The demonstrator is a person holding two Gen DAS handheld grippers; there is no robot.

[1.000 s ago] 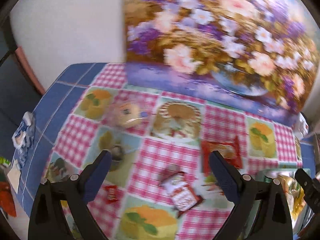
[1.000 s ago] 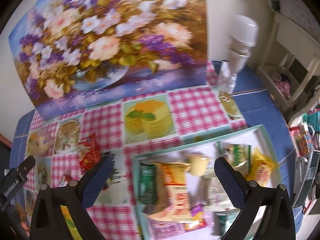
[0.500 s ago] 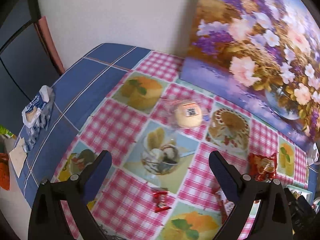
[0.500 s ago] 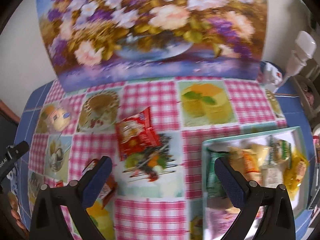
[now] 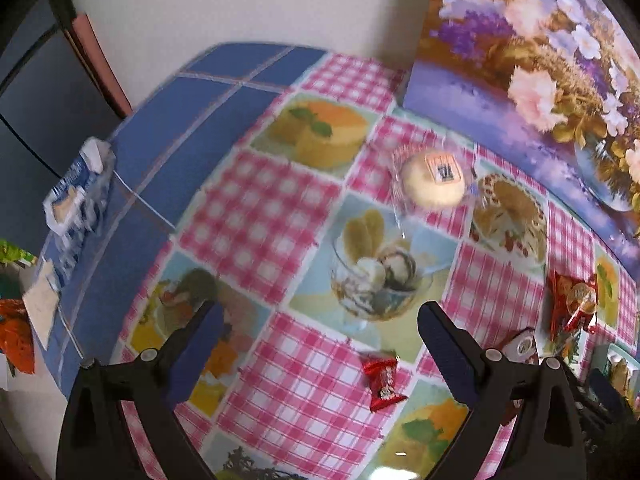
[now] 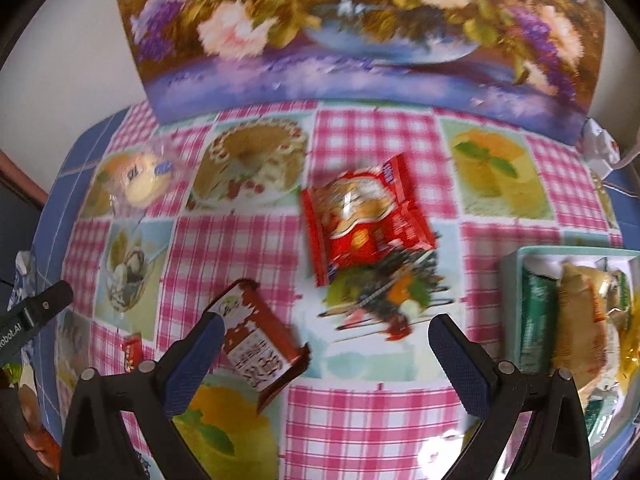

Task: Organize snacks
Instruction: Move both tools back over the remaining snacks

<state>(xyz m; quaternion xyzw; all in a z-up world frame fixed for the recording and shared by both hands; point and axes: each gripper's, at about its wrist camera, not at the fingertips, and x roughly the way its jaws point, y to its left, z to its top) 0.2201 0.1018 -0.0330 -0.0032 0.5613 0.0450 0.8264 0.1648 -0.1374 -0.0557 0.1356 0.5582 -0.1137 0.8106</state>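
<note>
My left gripper: jaws wide apart, nothing between them, hanging over the bench. Nearest thing is a small red candy lying flat on the checked cloth, just ahead of the right-hand finger and not touching it. Further out, a round bun in clear wrap sits by the printed ice-cream cup. Off to the right, a red snack bag and, partly hidden behind my finger, a brown-and-white packet. Left edge of the bench carries a blue-and-white tissue pack. Flower painting leans against the wall at the back.

My right gripper: jaws also fully spread, gripping nothing. The brown-and-white packet lies tilted just beside my left-hand finger; contact looks possible, but blur makes it hard to say. The small red candy peeks out left of that finger. To the right, the teal tray already holds several snacks, including a green packet and a yellow-orange bag. Mid-bench ahead, the red snack bag lies flat, well apart from the tray, open cloth between it and my jaws. Far left, the wrapped bun. Painting behind everything. Tip of the left gripper shows at the left edge.
</note>
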